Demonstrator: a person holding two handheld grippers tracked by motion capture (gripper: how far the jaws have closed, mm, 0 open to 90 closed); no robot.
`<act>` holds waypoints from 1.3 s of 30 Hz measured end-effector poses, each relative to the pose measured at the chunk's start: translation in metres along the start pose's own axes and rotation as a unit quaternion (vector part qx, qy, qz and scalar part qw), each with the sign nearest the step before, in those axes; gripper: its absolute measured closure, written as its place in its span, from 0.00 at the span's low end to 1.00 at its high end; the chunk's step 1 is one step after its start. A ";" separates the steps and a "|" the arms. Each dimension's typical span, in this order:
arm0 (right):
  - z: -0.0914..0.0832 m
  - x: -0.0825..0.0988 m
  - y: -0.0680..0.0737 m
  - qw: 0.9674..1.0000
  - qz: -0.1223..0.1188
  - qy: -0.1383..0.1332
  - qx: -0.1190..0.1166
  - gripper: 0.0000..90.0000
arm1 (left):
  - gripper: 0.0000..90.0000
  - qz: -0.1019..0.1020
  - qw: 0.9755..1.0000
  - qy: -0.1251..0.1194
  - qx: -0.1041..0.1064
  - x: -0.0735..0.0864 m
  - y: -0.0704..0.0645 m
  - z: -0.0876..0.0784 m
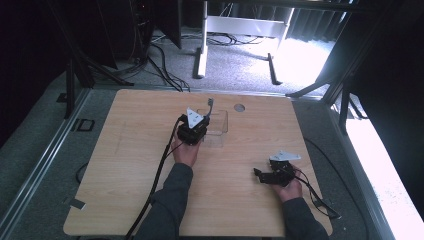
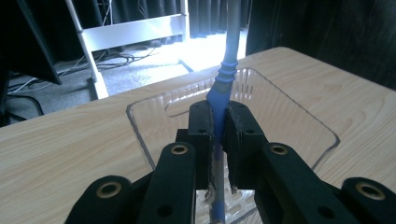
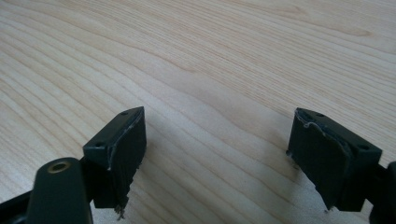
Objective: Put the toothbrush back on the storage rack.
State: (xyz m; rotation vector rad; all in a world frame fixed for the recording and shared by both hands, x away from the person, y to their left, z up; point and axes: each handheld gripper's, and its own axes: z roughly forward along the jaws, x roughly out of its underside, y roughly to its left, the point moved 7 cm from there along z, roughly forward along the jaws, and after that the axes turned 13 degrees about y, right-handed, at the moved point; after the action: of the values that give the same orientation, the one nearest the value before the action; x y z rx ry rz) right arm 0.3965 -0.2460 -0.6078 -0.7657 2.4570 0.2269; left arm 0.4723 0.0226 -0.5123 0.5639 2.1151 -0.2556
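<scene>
Your left gripper (image 2: 218, 128) is clenched on a blue-handled utensil (image 2: 223, 84), upright over the clear container (image 2: 140, 135) mid-table. Keep it vertical, lower it inside the walls, then let go. Your right gripper (image 3: 217, 158) rests released above bare wood. The utensil's 2 ends are cut off, so I cannot name it.

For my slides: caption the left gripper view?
Left gripper clamps a blue-handled tool upright over a clear plastic tray.

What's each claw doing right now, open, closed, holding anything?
Left claw: closed on the blue-handled tool, over the clear tray.
Right claw: open, holding nothing, above the table.
</scene>
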 end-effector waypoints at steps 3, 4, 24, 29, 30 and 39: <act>0.000 0.000 0.000 1.000 0.000 0.000 0.000 0.21 | 0.90 0.016 1.000 0.012 -0.005 0.003 -0.003 0.002; 0.000 0.000 0.000 1.000 0.000 0.000 0.000 0.21 | 0.90 0.016 1.000 0.012 -0.005 0.003 -0.003 0.002; 0.000 0.000 0.000 1.000 0.000 0.000 0.000 0.21 | 0.64 0.008 0.999 0.004 0.032 0.003 -0.006 -0.004; 0.000 0.000 0.000 1.000 0.000 0.000 0.000 0.21 | 0.64 -0.031 0.999 -0.006 0.036 0.004 0.009 -0.010; 0.000 0.000 0.000 1.000 0.000 0.000 0.000 0.21 | 0.63 -0.037 0.999 -0.006 0.037 0.005 0.012 -0.011; 0.000 0.000 0.000 1.000 0.000 0.000 0.000 0.21 | 0.62 -0.097 0.993 -0.008 0.061 0.013 0.032 -0.018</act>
State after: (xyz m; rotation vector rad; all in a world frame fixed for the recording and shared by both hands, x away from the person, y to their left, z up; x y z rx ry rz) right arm 0.3965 -0.2460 -0.6078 -0.7655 2.4574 0.2258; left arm 0.4686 0.0615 -0.5119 0.4244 2.1512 -0.5014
